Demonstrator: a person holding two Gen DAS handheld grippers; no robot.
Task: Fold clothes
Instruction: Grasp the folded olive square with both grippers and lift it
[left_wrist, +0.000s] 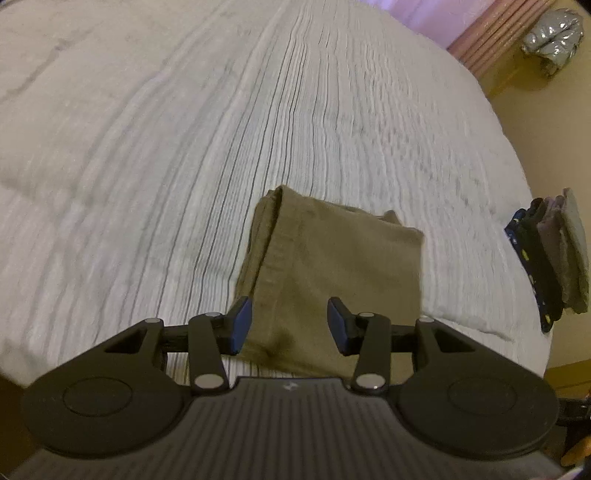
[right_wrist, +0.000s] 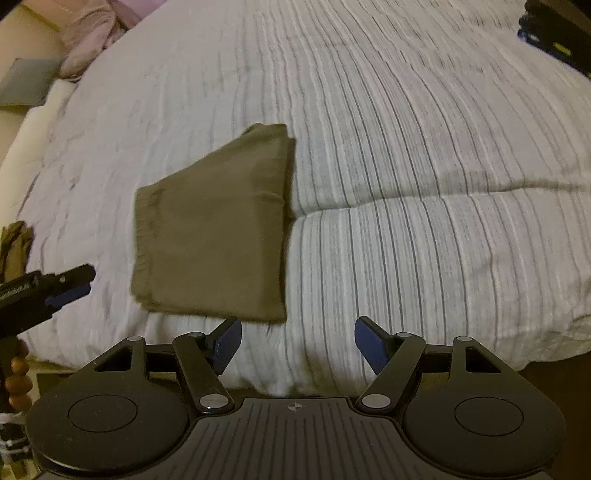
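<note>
Before you, the folded garment (left_wrist: 332, 266) lies on the bed cover (left_wrist: 147, 147), near its front edge. To its right, at the bed's edge, stands a stack of folded clothes (left_wrist: 550, 258), well apart from it.

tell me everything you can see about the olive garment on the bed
The olive garment is a matte woven piece, folded into a compact, roughly rectangular stack with layered edges showing at its far end and a stitched seam along one side. It lies flat on the striped white bedspread, near the bed's front edge. Nothing grips it: both grippers hang above it with jaws apart, the left gripper over its near end.
</note>
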